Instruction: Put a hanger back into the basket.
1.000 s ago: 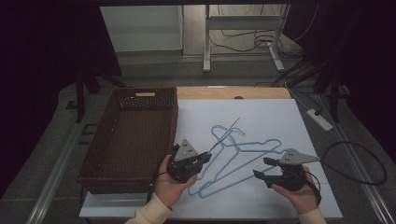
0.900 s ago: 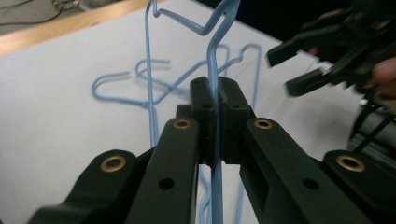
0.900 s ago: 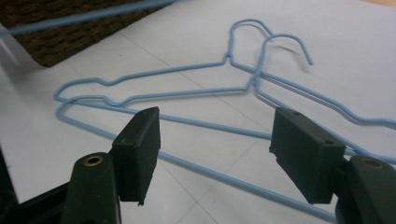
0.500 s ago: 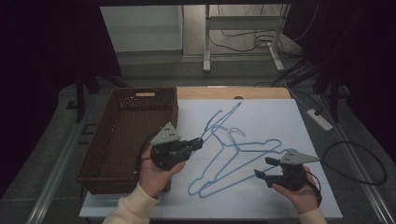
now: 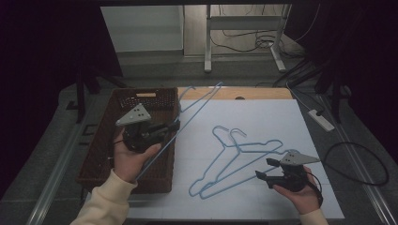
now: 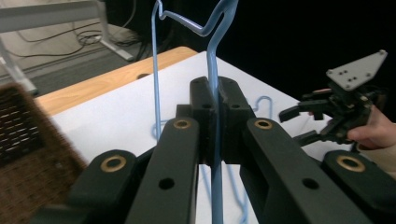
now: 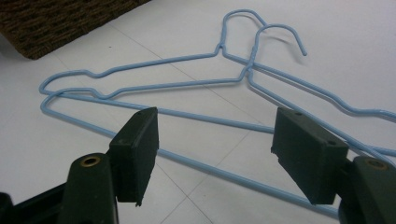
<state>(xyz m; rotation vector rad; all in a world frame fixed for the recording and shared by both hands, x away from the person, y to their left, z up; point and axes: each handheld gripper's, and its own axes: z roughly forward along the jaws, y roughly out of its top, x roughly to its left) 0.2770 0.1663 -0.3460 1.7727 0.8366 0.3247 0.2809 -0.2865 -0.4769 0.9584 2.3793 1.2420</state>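
Clamping a blue hanger [image 5: 190, 110], the left gripper [image 5: 174, 125] hides its wire; right gripper [image 5: 263, 168] gapes empty.

Lifted hanger [image 6: 212, 56] cut off at top and bottom edges of left gripper view, hook unseen. Wicker basket [image 6: 28, 158] blurred at its left. Two hangers on bench [image 7: 261, 88] clipped at right edge of right gripper view.
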